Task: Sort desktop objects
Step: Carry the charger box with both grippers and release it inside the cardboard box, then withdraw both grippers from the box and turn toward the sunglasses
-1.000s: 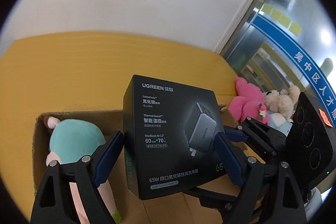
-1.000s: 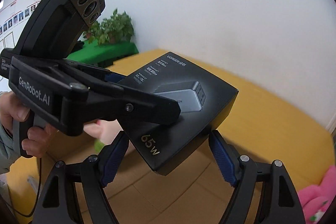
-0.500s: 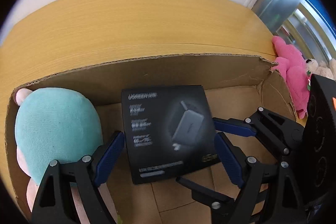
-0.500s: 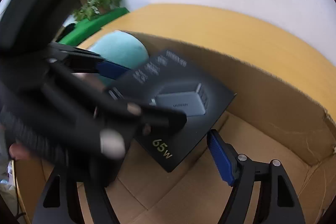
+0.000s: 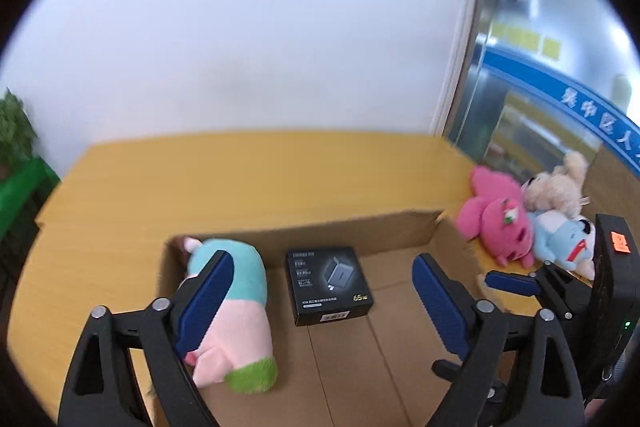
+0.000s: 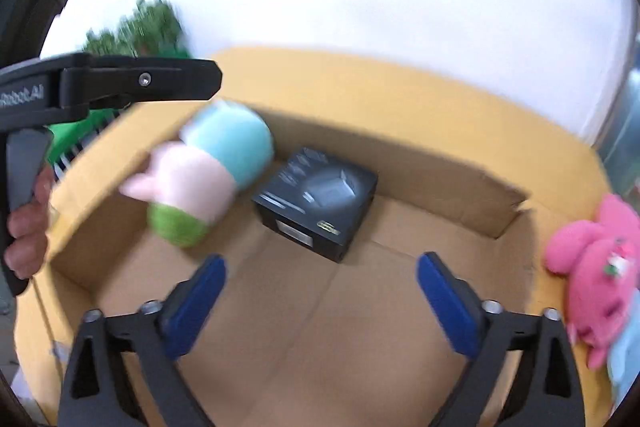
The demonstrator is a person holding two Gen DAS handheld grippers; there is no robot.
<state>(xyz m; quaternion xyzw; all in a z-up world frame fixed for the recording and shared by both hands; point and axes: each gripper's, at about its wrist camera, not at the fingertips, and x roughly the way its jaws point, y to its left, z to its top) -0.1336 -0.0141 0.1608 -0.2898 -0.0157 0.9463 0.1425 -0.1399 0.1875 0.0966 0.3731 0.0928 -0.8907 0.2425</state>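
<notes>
A black charger box (image 5: 329,285) (image 6: 318,198) lies flat on the floor of an open cardboard box (image 5: 360,227) (image 6: 440,163). Beside it, to the left, lies a teal, pink and green plush toy (image 5: 236,311) (image 6: 208,179). My left gripper (image 5: 322,297) hangs above the cardboard box, its jaws opening wide with nothing between them. My right gripper (image 6: 320,293) also hovers over the cardboard floor, jaws opening, empty. The charger box rests free of both. In the right wrist view the left gripper's black finger (image 6: 140,83) crosses the upper left.
A pink plush (image 5: 498,223) (image 6: 596,267), a beige plush (image 5: 556,187) and a light blue plush (image 5: 560,239) lie on the yellow table (image 5: 120,195) right of the cardboard box. A green plant (image 6: 140,27) stands at the far left. A hand (image 6: 24,235) grips the left tool.
Both grippers held the charger box above the cardboard box, lowered it in, let go and opened. Both have pulled back and up; the charger box now lies on the cardboard floor.
</notes>
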